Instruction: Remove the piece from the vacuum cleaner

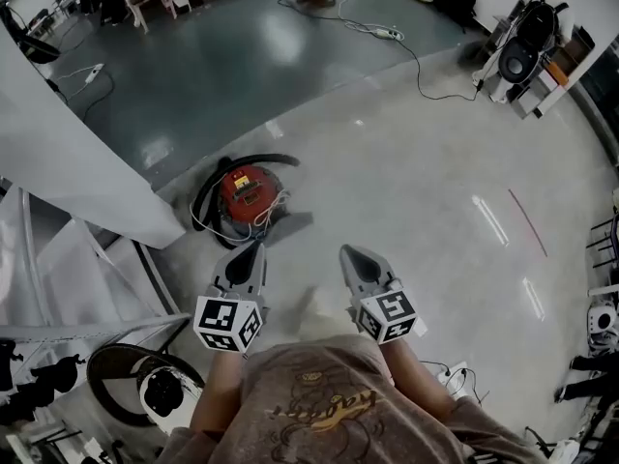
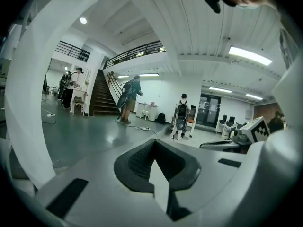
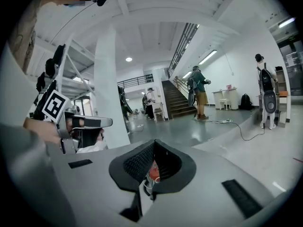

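Note:
The vacuum cleaner (image 1: 247, 193) is a red canister on the pale floor, with a black hose (image 1: 211, 189) looped around it and a white cord beside it. It lies a short way beyond both grippers in the head view. My left gripper (image 1: 256, 249) and right gripper (image 1: 346, 252) are held side by side above the floor, both pointing toward it. Both are shut with nothing between their jaws. In the right gripper view the red vacuum cleaner (image 3: 152, 171) shows through the notch of the shut right gripper (image 3: 154, 144). The left gripper view shows the left gripper (image 2: 154, 142) shut and no vacuum.
A white slanted panel and pillar (image 1: 68, 162) stand close on the left. A round black device on a stand (image 1: 145, 385) sits at lower left. A cable and power strip (image 1: 387, 33) cross the far floor. Equipment (image 1: 527, 56) stands at the far right, and people stand near a staircase (image 2: 102, 96).

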Motion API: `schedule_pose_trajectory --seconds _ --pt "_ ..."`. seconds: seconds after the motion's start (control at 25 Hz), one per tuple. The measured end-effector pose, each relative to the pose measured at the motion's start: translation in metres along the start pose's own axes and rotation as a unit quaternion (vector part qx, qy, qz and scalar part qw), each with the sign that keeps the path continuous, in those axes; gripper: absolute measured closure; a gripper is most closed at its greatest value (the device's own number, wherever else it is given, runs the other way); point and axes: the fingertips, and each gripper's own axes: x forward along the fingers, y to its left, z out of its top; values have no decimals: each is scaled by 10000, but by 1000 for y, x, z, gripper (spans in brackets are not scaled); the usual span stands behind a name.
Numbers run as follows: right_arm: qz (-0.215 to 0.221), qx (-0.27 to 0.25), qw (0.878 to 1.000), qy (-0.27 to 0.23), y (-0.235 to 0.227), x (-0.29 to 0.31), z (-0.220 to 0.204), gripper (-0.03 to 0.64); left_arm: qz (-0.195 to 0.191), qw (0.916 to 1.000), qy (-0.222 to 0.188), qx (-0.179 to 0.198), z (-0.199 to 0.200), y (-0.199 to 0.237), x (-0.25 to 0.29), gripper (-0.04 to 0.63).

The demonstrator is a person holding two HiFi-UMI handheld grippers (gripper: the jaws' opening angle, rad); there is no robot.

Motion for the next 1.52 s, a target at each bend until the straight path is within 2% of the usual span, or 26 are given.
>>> schedule_pose_trajectory --seconds 0.28,0.56,0.96,1.12,1.32,1.4,1.52 --pt "427 31 9990 91 -26 44 19 617 206 9998 -9 -75 17 9 37 594" --pt "805 -20 9966 175 -13 80 23 617 413 9991 -56 -102 23 36 43 594" --pt "864 -23 9962 -138 4 109 53 615 299 9993 -194 -62 45 58 44 594" --pt "916 -6 9956 -220 8 114 58 615 174 9996 -203 11 48 59 46 592" --pt "874 19 9959 -250 6 119 60 612 203 9993 -320 -22 53 69 48 589" --pt "903 52 9956 -244 4 121 61 579 163 9992 -360 -58 56 71 49 532" --pt "1028 132 9942 -271 6 124 64 511 115 9992 -372 -78 57 73 50 488"
